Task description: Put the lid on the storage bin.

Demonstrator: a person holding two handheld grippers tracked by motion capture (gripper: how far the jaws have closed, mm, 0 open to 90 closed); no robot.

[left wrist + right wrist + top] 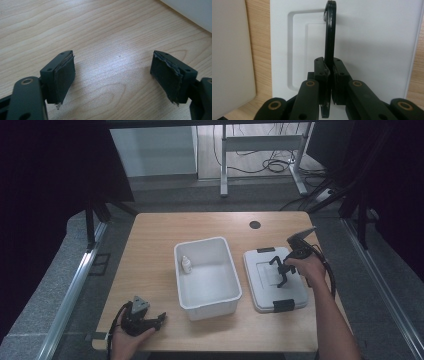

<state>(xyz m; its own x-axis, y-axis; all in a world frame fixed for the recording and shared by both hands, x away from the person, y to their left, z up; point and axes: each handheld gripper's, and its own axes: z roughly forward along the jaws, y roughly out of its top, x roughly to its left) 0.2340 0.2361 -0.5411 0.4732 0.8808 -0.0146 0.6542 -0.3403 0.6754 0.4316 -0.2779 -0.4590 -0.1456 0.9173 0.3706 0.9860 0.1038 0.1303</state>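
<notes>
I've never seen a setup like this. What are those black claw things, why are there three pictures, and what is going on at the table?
A person sits at a wooden table holding a hand-operated two-jaw gripper in each hand. The high view looks down from above; the other two pictures come from small cameras riding on each gripper, looking along its jaws. On the table stand an open white bin with a small white bottle inside, and beside it the bin's lid, lying flat. The right gripper has its jaws shut on the lid's black handle, which stands upright. The left gripper rests near the table's front edge, jaws open with nothing between them.
</notes>
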